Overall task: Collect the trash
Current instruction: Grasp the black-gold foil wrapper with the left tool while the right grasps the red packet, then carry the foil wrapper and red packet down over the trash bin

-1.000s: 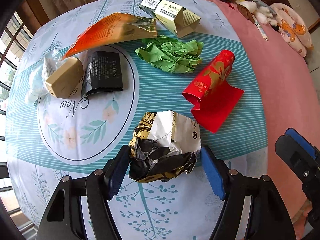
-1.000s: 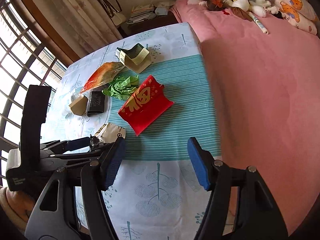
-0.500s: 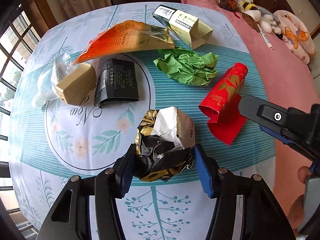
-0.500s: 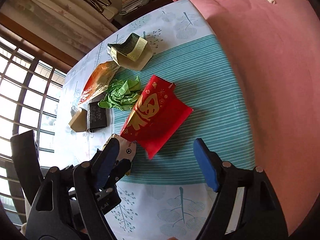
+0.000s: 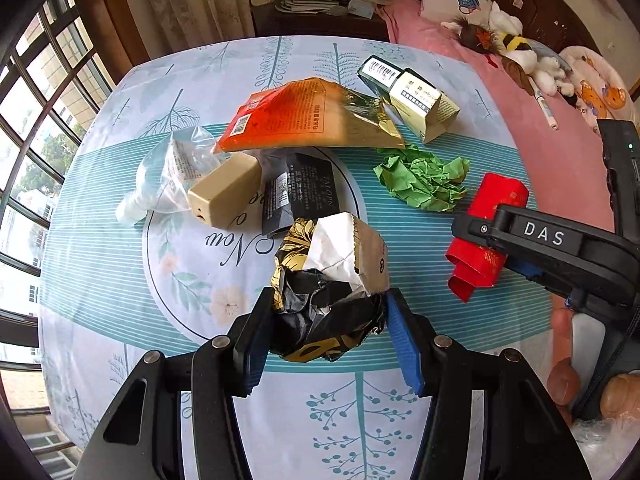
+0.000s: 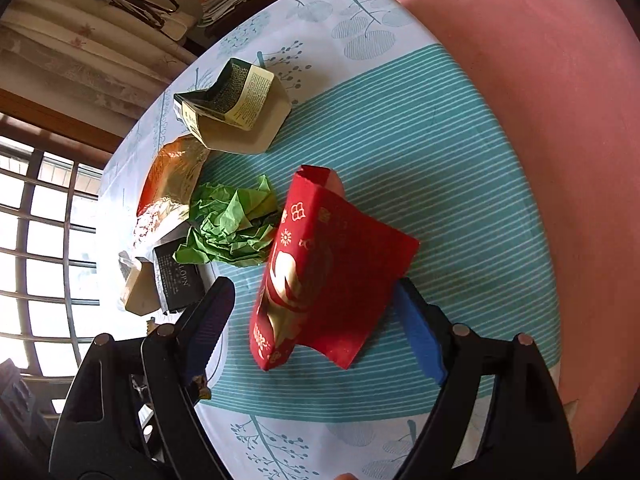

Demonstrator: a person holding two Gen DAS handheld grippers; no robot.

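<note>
My left gripper (image 5: 326, 334) is shut on a crumpled black, gold and white wrapper (image 5: 332, 280) and holds it just above the patterned tablecloth (image 5: 120, 248). My right gripper (image 6: 316, 328) is open, its fingers on either side of a red and gold envelope (image 6: 324, 272) that lies bent on the cloth. The same envelope (image 5: 488, 236) shows in the left wrist view, partly behind the right gripper's black arm (image 5: 552, 244).
On the cloth lie a crumpled green paper (image 5: 424, 180), an orange and gold bag (image 5: 308, 120), a black packet (image 5: 304, 192), a beige box (image 5: 224, 196), a clear plastic bag (image 5: 168, 176) and an open carton (image 5: 416, 100). A pink bed (image 6: 540, 100) borders the table.
My left gripper closed on the crumpled wrapper and lifted it slightly. My right gripper moved in from the right and down until its open fingers straddle the red envelope.
</note>
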